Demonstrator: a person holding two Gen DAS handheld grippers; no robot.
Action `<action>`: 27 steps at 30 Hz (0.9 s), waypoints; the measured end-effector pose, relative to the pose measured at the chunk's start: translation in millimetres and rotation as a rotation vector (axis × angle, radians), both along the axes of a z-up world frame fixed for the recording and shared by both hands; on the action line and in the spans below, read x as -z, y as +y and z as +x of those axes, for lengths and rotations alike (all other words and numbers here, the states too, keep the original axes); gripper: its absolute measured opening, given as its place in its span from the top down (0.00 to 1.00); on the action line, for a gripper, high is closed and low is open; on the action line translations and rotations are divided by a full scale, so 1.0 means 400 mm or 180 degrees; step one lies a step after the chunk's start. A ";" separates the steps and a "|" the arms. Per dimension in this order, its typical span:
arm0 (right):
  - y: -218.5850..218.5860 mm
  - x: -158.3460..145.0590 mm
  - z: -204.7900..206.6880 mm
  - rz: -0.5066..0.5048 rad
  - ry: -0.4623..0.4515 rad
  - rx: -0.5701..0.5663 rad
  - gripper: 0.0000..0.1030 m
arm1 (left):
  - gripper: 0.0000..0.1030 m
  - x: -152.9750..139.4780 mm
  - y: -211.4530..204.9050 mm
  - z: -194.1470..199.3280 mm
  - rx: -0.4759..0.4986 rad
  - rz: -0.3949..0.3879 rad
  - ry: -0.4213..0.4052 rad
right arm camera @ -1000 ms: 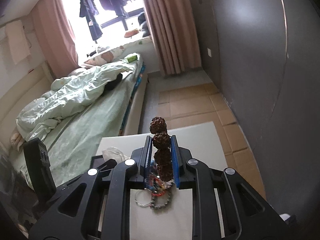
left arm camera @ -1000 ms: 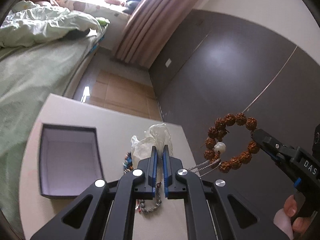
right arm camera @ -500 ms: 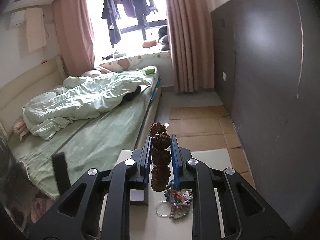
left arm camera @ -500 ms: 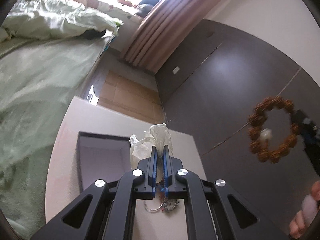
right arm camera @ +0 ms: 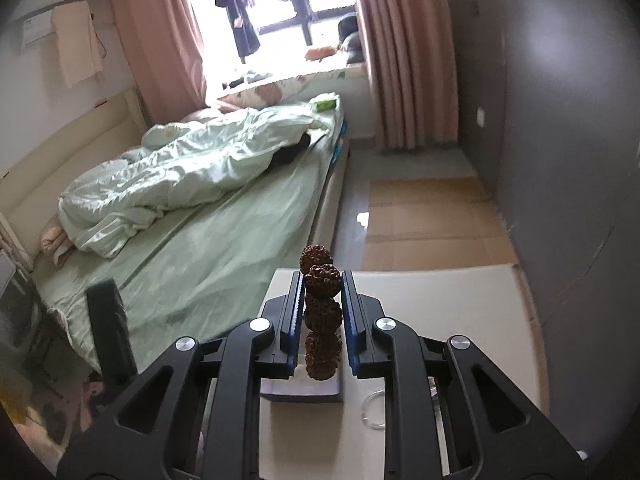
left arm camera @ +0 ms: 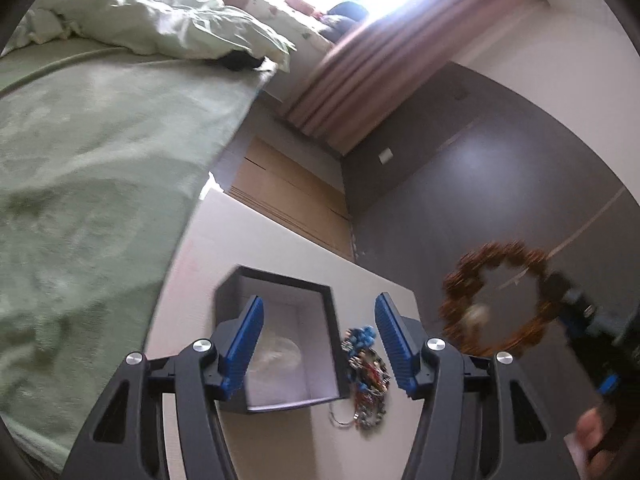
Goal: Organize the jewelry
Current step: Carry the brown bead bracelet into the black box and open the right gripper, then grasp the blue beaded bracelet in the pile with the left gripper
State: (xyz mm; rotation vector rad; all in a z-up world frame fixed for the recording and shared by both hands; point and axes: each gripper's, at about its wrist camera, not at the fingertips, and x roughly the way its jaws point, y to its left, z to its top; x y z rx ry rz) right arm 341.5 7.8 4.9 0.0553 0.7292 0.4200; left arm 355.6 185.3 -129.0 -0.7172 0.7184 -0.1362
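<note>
- The brown bead bracelet (right arm camera: 322,316) is pinched between the blue pads of the right tongs (right arm camera: 320,280), held up in the air with its knobbly beads stacked edge-on between the fingers.
- From the left-hand camera the same bracelet (left arm camera: 496,300) hangs as a blurred ring off to the right, with one pale bead on its lower left, and the right tongs (left arm camera: 560,296) grip its right side.
- The left tongs (left arm camera: 318,314) have just been opening; their jaws now stand well apart with nothing pressed between the pads.
- Below those spread jaws sits a dark open box (left arm camera: 280,336) with a pale lining, and a clear plastic bag (left arm camera: 276,354) lies crumpled inside it.
- Just beside the box's right wall lies a tangled heap of jewelry (left arm camera: 366,372): blue beads at the top, red and dark bits below, a thin wire ring at the bottom edge.
- Box and heap both rest on the pale desk (left arm camera: 200,248).
- A fingertip of the person's right hand (left arm camera: 592,436) shows at the lower right corner.
- To the left of the desk runs a bed (right arm camera: 208,240) with a green sheet and a rumpled pale quilt (right arm camera: 192,168).
- Pink curtains (right arm camera: 396,60) frame a bright window at the far end, and a dark grey wall (right arm camera: 560,120) lines the right side.
</note>
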 end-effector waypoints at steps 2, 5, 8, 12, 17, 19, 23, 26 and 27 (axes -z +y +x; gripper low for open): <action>0.019 0.036 0.009 0.0026 0.0105 -0.0066 0.82 | 0.46 0.000 0.020 -0.010 -0.0089 0.0000 0.0007; 0.055 0.078 0.020 0.0057 0.0239 -0.0173 0.82 | 0.46 -0.004 0.040 -0.020 -0.0205 0.0039 0.0006; 0.084 0.117 0.037 0.0159 0.0416 -0.0279 0.81 | 0.46 0.003 0.061 -0.026 -0.0298 -0.0005 0.0037; 0.097 0.177 0.071 0.0078 0.0728 -0.0274 0.49 | 0.46 0.017 0.075 -0.016 -0.0340 0.0014 0.0087; 0.002 0.171 0.078 0.0097 0.0615 -0.0036 0.18 | 0.46 0.016 0.050 -0.005 -0.0279 0.0092 0.0102; -0.054 0.163 0.079 0.0112 0.0594 0.0102 0.18 | 0.46 0.015 0.029 0.002 -0.0218 0.0127 0.0097; -0.149 0.159 0.074 0.0106 0.0594 0.0279 0.18 | 0.46 0.008 -0.019 0.010 -0.0087 0.0191 0.0073; -0.202 0.167 0.064 0.0091 0.0608 0.0394 0.19 | 0.46 0.000 -0.059 0.014 0.0012 0.0238 0.0043; -0.213 0.168 0.063 0.0088 0.0615 0.0418 0.19 | 0.46 -0.003 -0.076 0.015 0.0058 0.0257 0.0031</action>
